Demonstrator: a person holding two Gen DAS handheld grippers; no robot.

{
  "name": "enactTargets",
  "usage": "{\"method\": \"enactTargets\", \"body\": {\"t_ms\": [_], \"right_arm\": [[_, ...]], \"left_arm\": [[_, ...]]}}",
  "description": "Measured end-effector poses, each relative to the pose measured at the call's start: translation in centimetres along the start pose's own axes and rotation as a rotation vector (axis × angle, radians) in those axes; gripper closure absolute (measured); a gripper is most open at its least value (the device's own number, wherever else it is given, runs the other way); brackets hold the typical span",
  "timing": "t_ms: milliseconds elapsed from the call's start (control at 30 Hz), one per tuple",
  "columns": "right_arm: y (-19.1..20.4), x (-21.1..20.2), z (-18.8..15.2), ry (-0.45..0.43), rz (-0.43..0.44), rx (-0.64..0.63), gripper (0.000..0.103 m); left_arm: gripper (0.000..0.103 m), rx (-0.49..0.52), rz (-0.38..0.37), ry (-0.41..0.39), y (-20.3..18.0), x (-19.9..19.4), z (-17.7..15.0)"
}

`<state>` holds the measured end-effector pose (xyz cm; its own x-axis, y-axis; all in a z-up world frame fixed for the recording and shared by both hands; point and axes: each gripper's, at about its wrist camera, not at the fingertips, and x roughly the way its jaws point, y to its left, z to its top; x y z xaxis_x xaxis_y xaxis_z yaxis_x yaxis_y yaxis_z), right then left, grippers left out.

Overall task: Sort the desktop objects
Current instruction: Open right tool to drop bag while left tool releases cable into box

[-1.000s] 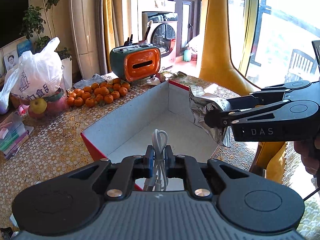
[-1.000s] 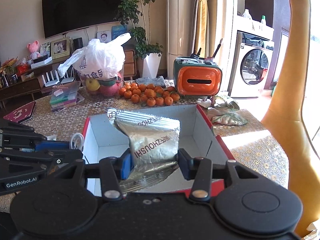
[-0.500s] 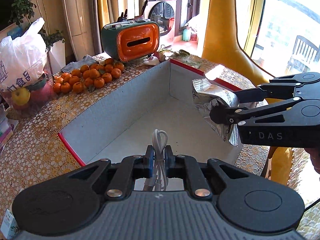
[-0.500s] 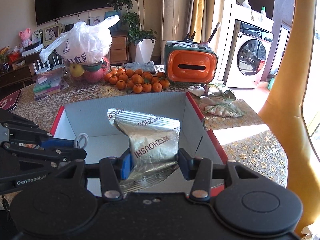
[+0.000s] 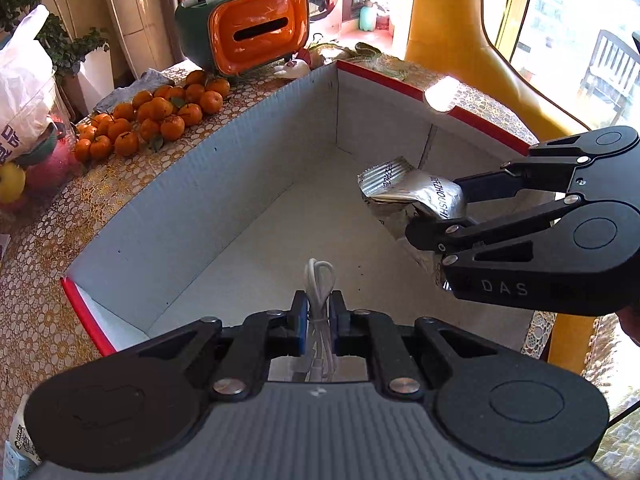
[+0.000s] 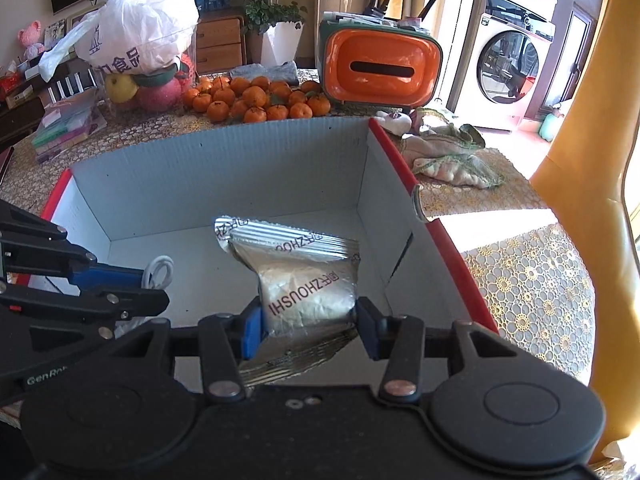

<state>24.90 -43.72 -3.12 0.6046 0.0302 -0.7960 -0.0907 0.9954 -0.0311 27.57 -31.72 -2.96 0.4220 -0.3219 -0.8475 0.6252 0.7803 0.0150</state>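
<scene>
Here both grippers hang over an open cardboard box (image 5: 224, 184) with pale inner walls and a red outer rim, which sits on a table (image 5: 36, 280) covered by a gold circle-patterned cloth. The left gripper (image 5: 319, 312) is pinched almost fully together on a looped white cable (image 5: 319, 280); the loop sticks up between the blue pads, and the rest of the cable trails down under the gripper over the near part of the box floor. The right gripper (image 6: 308, 320) is closed to a moderate width on a silver foil packet (image 6: 308, 284) with dark lettering, gripping its lower half so the crimped top edge points away towards the far wall. In the left wrist view that packet (image 5: 416, 192) is seen from the side, inside the box near its right wall and above the floor; whether it touches the floor cannot be told.

Beyond the far wall of the box lies a pile of tangerines (image 6: 256, 100), and to their right stands an orange and green tissue box (image 6: 380, 70) with a dark slot in its face. Further left sits a white plastic bag (image 6: 136, 36) resting on fruit. A crumpled cloth (image 6: 452, 156) lies on the table just right of the box's far right corner.
</scene>
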Motion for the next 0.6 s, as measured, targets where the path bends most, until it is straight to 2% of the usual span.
{"method": "enactTargets", "body": {"t_ms": [367,600], "right_arm": [[0.5,2.1,-0.4,0.087,0.000,-0.025,0.057],[0.6,2.7,-0.3,0.111,-0.007,-0.034,0.057]], "left_arm": [[0.093,0.004,-0.008,0.091,0.1,2.3,0.1],[0.093,-0.010,-0.018,0.139,0.3,3.3,0.5]]}}
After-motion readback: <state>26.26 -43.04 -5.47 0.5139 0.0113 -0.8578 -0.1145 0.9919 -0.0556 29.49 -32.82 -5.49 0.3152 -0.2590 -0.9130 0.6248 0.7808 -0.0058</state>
